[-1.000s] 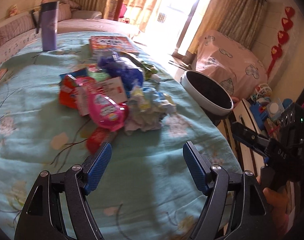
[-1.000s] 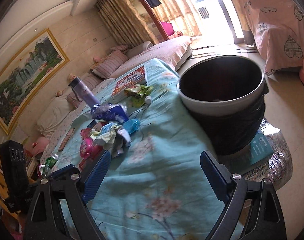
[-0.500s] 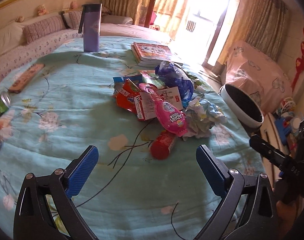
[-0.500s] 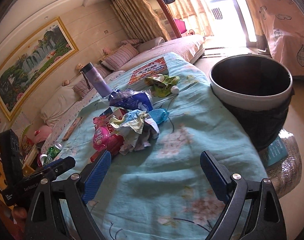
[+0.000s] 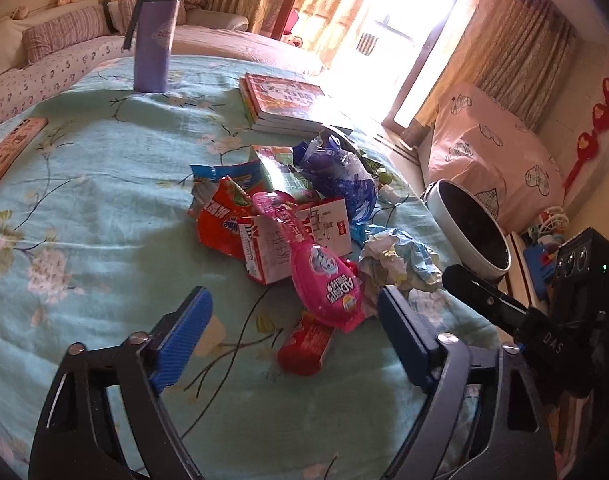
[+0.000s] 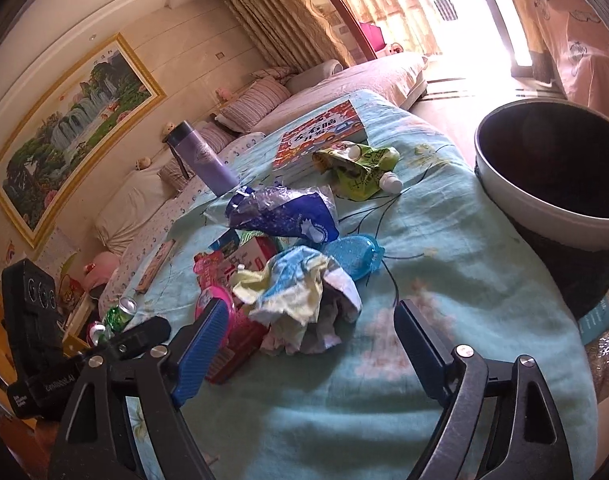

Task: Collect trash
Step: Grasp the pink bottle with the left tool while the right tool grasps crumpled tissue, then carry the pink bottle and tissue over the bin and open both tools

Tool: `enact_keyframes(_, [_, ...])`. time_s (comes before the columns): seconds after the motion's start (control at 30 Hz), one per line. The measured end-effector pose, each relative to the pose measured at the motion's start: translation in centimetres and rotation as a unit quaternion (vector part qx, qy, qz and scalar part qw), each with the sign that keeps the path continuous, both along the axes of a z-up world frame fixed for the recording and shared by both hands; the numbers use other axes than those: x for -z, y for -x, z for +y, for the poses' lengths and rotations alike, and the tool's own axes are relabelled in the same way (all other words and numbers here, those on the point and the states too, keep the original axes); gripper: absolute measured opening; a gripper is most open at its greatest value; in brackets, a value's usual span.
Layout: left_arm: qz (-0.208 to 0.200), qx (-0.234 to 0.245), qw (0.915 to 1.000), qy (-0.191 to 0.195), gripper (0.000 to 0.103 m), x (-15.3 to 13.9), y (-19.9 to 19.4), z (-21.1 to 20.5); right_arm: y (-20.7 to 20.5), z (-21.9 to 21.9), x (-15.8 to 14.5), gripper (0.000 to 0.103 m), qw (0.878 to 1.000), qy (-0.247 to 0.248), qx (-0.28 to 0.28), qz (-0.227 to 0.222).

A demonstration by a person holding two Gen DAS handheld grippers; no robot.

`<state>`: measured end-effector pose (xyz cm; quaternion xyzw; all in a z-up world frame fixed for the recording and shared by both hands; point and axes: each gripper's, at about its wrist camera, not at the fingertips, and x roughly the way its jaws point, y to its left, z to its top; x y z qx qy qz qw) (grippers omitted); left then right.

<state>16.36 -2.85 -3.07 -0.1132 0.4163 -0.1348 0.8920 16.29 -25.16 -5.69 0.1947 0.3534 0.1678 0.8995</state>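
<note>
A heap of trash lies on the turquoise flowered cloth: a pink pouch, a red tube, a torn white carton, a blue plastic bag and a crumpled paper wad. My left gripper hovers at the heap's near edge, jaws closing. The red tube and the pouch's end lie between the pads, untouched. My right gripper is also closing, with the paper wad just ahead of its pads and untouched. A white-rimmed bin stands beside the table.
A purple flask and a stack of books stand behind the heap. A green pouch lies near the books. A flat case and a green can sit at the far side. A sofa lies beyond.
Both grippers have come closer to the heap, which now looms larger. The left jaws spread wider, then narrowed again. The right jaws narrowed slightly.
</note>
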Motion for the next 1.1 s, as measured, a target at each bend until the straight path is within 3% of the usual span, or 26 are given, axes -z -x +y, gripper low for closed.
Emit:
enact_keyframes(0.07, [0.008, 0.005, 1.0, -0.001, 0.071, 0.5, -1.0, -0.3, -1.1, -0.1, 0.5, 0.075, 1.0, -0.012, -0.003, 0.012])
enact_keyframes(0.13, [0.017, 0.007, 0.9998, 0.0, 0.06, 1.1, -1.9, -0.4, -2.1, -0.1, 1.1, 0.057, 0.999, -0.021, -0.008, 0.025])
enact_keyframes(0.17, [0.021, 0.011, 0.9997, 0.005, 0.059, 1.3, -2.3, -0.5, -2.5, 0.0, 1.4, 0.052, 0.999, -0.022, -0.01, 0.031])
enact_keyframes(0.23, [0.021, 0.022, 0.9994, 0.018, 0.046, 1.4, -2.7, -0.6, -3.0, -0.1, 2.0, 0.032, 0.998, -0.03, -0.017, 0.043])
enact_keyframes(0.33, [0.012, 0.04, 0.999, 0.015, 0.028, 1.1, -2.7, -1.4, -2.5, -0.6, 1.8, 0.018, 0.999, -0.026, -0.016, 0.034])
enact_keyframes(0.4, [0.002, 0.056, 0.9982, 0.019, 0.02, 0.6, -2.2, -2.0, -1.8, -1.1, 1.4, 0.016, 0.999, -0.028, -0.016, 0.029])
enact_keyframes(0.53, [-0.015, 0.071, 0.9974, -0.001, 0.016, -0.1, -1.1, -3.3, -0.7, -2.2, 0.7, 0.014, 0.999, -0.025, -0.007, 0.021])
enact_keyframes(1.1, [-0.032, 0.121, 0.9918, -0.026, 0.014, -1.1, 2.6, -8.1, 4.7, -7.2, -1.4, 0.012, 0.999, -0.01, 0.041, -0.009])
